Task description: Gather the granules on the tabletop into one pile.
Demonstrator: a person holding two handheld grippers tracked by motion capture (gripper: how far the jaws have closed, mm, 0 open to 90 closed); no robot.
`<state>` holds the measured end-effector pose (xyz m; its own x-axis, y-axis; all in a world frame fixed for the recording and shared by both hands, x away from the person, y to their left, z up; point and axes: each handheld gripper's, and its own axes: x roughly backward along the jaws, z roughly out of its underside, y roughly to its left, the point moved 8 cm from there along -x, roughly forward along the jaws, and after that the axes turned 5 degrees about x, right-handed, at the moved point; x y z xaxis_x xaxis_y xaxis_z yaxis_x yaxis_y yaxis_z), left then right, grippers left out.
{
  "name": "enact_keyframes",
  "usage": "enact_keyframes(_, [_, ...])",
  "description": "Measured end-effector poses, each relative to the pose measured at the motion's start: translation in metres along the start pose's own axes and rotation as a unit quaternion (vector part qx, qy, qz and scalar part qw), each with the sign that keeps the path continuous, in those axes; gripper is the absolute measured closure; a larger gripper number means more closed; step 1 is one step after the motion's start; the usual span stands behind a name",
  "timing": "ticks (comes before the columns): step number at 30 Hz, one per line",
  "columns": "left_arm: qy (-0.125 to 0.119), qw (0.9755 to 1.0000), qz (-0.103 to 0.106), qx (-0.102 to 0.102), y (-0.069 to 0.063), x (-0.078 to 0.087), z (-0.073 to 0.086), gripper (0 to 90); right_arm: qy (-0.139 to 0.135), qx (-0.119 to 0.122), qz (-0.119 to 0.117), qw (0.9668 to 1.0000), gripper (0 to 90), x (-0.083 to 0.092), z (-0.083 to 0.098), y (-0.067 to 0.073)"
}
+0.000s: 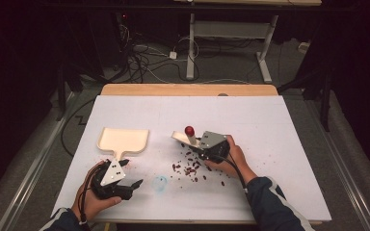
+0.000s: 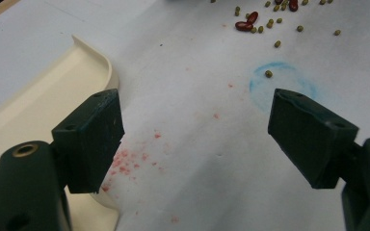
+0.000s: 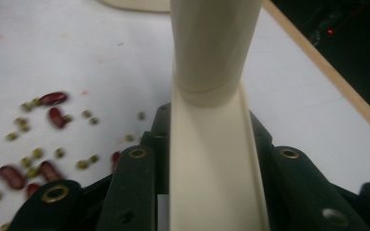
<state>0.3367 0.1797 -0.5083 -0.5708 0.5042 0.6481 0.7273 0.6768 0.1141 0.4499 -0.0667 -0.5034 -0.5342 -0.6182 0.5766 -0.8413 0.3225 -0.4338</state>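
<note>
High view: right tongs (image 1: pixel 196 142) clamp a cream brush handle (image 1: pixel 189 138) above scattered beans (image 1: pixel 189 168) at desk (image 1: pixel 279 144) centre. Left tongs (image 1: pixel 134 184) gape wide, empty, dustpan (image 1: pixel 123 140) at their 12 o'clock.

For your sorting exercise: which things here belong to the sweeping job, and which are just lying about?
In use:
cream plastic brush handle with red knob
right gripper
scattered red and green beans
cream plastic dustpan
left gripper

Lying about:
blue chalk ring
floor cables
</note>
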Motion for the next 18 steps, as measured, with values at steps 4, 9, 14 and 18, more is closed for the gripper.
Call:
enact_keyframes(4, [-0.003,1.0,0.001,-0.003,-0.001,0.001,-0.001,19.3,-0.009,0.014,-0.024,0.9996,66.9,0.011,0.007,0.014])
enact_keyframes(9, [-0.004,1.0,0.003,-0.009,-0.003,0.003,-0.002,19.3,-0.027,0.039,-0.049,0.9977,67.2,0.029,0.009,0.025])
enact_keyframes(14, [-0.012,0.9999,-0.002,-0.011,-0.002,0.005,-0.004,19.3,-0.035,0.04,-0.032,0.9981,67.7,0.043,0.005,0.02])
enact_keyframes(18, [-0.01,0.9999,-0.001,-0.011,-0.003,0.006,-0.003,19.3,-0.045,0.024,0.0,0.9987,67.8,0.052,-0.001,0.009])
